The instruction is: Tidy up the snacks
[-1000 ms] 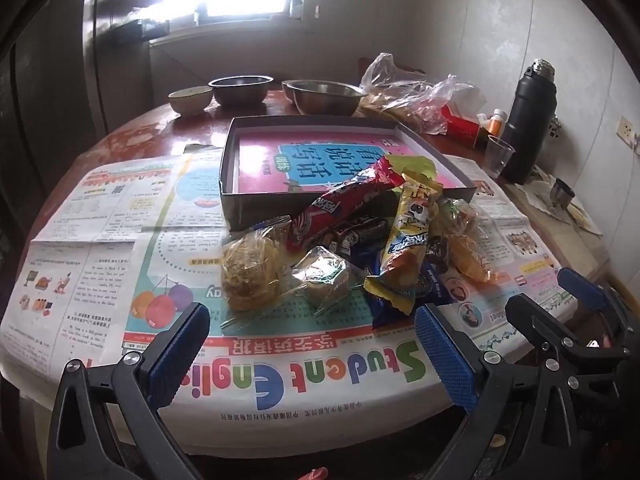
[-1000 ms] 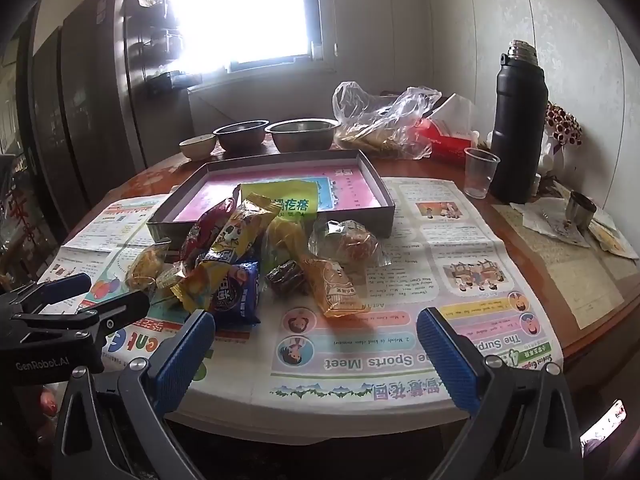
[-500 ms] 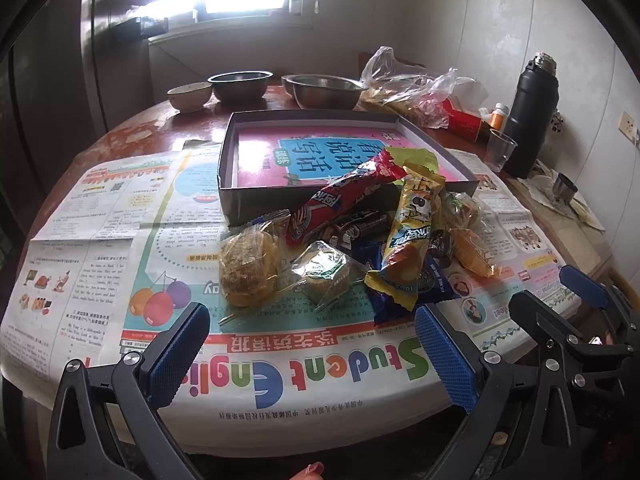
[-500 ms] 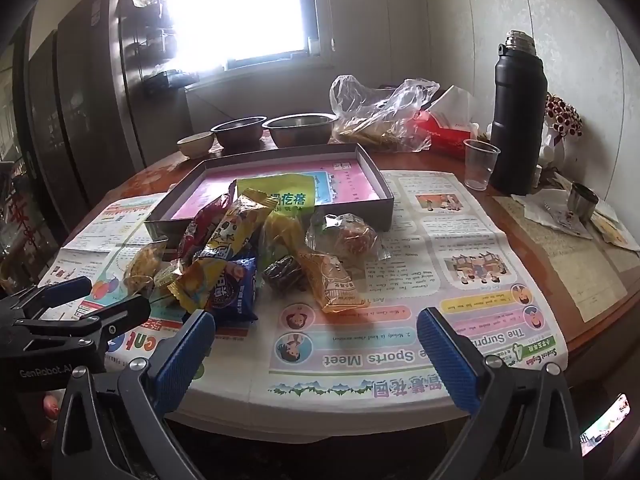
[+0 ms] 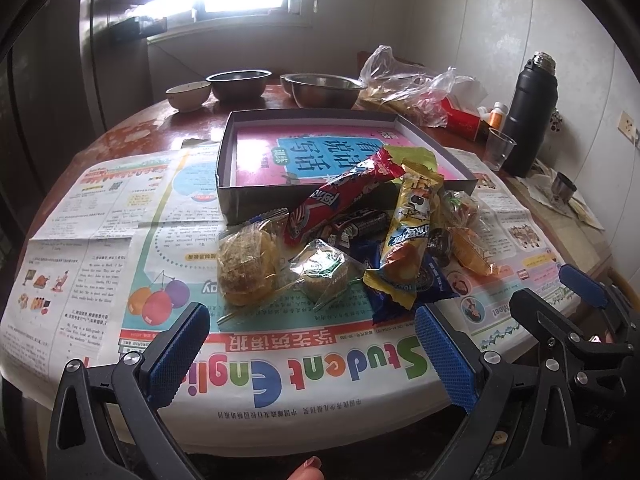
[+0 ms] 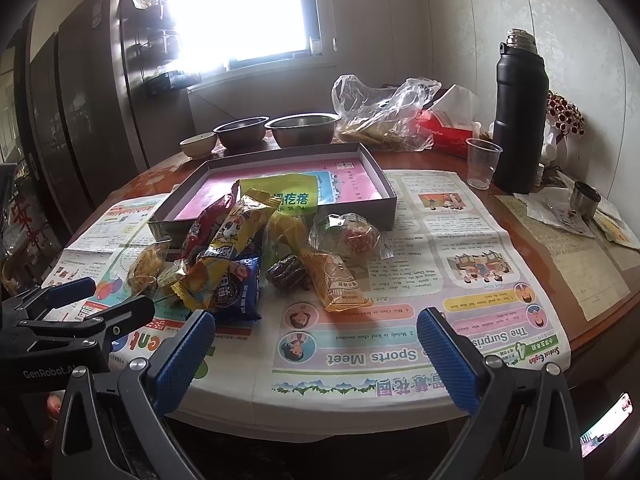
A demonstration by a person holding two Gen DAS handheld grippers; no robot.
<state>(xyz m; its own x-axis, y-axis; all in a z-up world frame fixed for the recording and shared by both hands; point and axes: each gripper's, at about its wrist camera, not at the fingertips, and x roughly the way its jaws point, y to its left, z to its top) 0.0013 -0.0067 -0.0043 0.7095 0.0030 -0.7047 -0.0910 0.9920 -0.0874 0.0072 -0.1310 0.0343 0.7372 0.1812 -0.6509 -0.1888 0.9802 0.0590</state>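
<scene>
Nothing had yet been sorted: the snacks (image 5: 360, 248) lay heaped on the newspaper (image 5: 120, 216) just in front of the shallow box (image 5: 256, 148), with only the red packet (image 5: 340, 200) and a green-yellow one (image 6: 288, 196) leaning over its rim. The box apparently held just a printed sheet. The left gripper (image 5: 312, 356) and right gripper (image 6: 314, 356) hovered short of the pile, jaws spread wide, holding nothing. The round wooden table (image 6: 600, 312) also carried steel bowls (image 6: 302, 128), a plastic bag (image 6: 384, 116), a cup (image 6: 482, 162) and a black flask (image 6: 520, 120) beneath a bright window (image 6: 236, 8).
</scene>
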